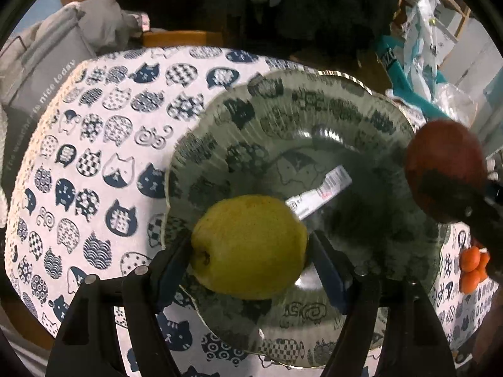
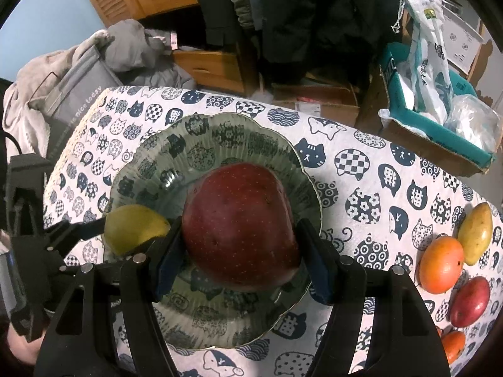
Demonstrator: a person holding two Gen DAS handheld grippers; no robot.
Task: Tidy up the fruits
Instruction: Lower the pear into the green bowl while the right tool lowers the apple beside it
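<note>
My left gripper point(image 1: 250, 251) is shut on a yellow-green pear point(image 1: 248, 246) and holds it over the near left part of a clear glass plate point(image 1: 314, 103). My right gripper point(image 2: 240, 253) is shut on a dark red apple point(image 2: 240, 226) above the middle of the same plate point(image 2: 220, 132). The apple also shows in the left wrist view point(image 1: 443, 163) at the plate's right rim. The pear also shows in the right wrist view point(image 2: 135, 226), held by the left gripper point(image 2: 107, 229). A white label point(image 1: 320, 194) lies on the plate's floor.
The table wears a cat-print cloth point(image 2: 361, 169). At its right lie a yellow mango point(image 2: 475, 234), an orange fruit point(image 2: 441, 264), a red fruit point(image 2: 470, 301) and small oranges point(image 1: 471, 267). A teal box point(image 2: 440, 119) with bags stands beyond the far right edge. Grey bags point(image 2: 75, 84) sit at the far left.
</note>
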